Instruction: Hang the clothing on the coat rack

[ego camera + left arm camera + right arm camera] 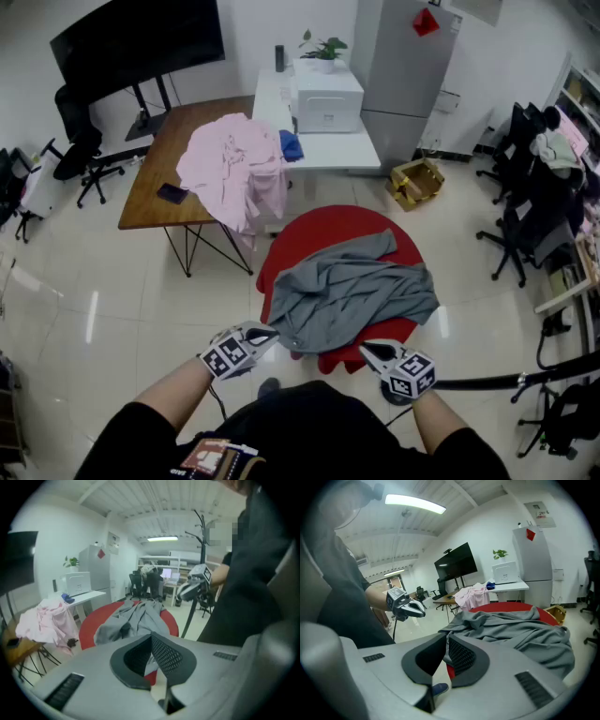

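Grey garment [352,295] lies crumpled on red table [319,230], not hung. Left gripper [270,334] at its 7 o'clock, clenched, empty. Right gripper [368,350] at 5 o'clock, jaws all but closed, empty. Collar best sought for grasp. Collar lost in folds. Coat rack [202,536] base hidden.

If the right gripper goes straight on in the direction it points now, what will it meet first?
Most likely the near edge of the grey garment, which lies on the round red table; the right gripper points at it. Depth is unclear, so the table rim just below might come first.
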A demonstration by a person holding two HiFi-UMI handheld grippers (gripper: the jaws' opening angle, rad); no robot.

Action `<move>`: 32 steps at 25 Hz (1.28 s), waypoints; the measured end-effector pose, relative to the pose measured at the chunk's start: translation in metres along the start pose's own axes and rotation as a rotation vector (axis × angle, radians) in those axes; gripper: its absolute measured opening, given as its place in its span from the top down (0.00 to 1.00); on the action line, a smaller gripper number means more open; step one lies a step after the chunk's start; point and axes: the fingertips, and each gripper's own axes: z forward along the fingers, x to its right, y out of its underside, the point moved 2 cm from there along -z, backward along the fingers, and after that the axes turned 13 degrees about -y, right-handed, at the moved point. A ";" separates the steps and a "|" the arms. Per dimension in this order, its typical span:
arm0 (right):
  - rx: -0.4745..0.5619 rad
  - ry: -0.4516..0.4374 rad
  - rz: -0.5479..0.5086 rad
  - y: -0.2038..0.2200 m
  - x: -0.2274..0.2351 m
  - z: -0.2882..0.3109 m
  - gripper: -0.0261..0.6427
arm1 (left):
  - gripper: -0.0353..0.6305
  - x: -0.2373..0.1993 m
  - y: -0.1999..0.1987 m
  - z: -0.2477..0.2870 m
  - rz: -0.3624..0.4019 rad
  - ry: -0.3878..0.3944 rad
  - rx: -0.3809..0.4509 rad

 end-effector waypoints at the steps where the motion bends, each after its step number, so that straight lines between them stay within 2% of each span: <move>1: -0.026 -0.001 -0.025 -0.004 0.004 0.007 0.92 | 0.95 -0.004 0.006 0.006 0.071 0.009 -0.028; 4: -0.111 -0.010 -0.105 -0.013 0.013 0.032 0.92 | 0.95 -0.017 0.022 0.026 0.283 0.033 -0.107; 6: -0.182 -0.036 -0.157 -0.014 0.012 0.052 0.88 | 0.94 -0.026 0.031 0.036 0.420 0.049 -0.151; 12: -0.420 -0.149 -0.357 0.014 -0.005 0.114 0.72 | 0.63 -0.049 0.058 0.060 0.841 0.101 -0.229; 15: -0.527 -0.155 -0.405 0.039 0.001 0.135 0.67 | 0.56 -0.059 0.076 0.070 1.082 0.142 -0.260; 17: -0.579 -0.145 -0.431 0.053 0.007 0.145 0.66 | 0.56 -0.063 0.093 0.080 1.248 0.167 -0.282; 18: -0.605 -0.134 -0.449 0.055 0.009 0.148 0.66 | 0.56 -0.064 0.098 0.087 1.306 0.173 -0.281; 21: -0.665 -0.117 -0.501 0.062 0.012 0.155 0.66 | 0.56 -0.067 0.100 0.103 1.388 0.164 -0.289; 24: -0.717 -0.086 -0.536 0.074 0.020 0.157 0.66 | 0.56 -0.068 0.101 0.114 1.396 0.152 -0.309; 26: -0.734 -0.076 -0.544 0.079 0.022 0.159 0.72 | 0.57 -0.068 0.109 0.122 1.402 0.157 -0.314; 28: -0.713 -0.071 -0.553 0.077 0.021 0.161 0.84 | 0.70 -0.065 0.113 0.125 1.406 0.168 -0.310; 29: -0.701 -0.065 -0.552 0.077 0.022 0.161 0.92 | 0.79 -0.064 0.109 0.123 1.398 0.170 -0.302; 30: -0.684 -0.065 -0.546 0.075 0.021 0.159 0.95 | 0.88 -0.062 0.105 0.121 1.382 0.172 -0.290; 32: -0.634 -0.085 -0.520 0.068 0.014 0.153 0.96 | 0.91 -0.057 0.098 0.114 1.327 0.185 -0.265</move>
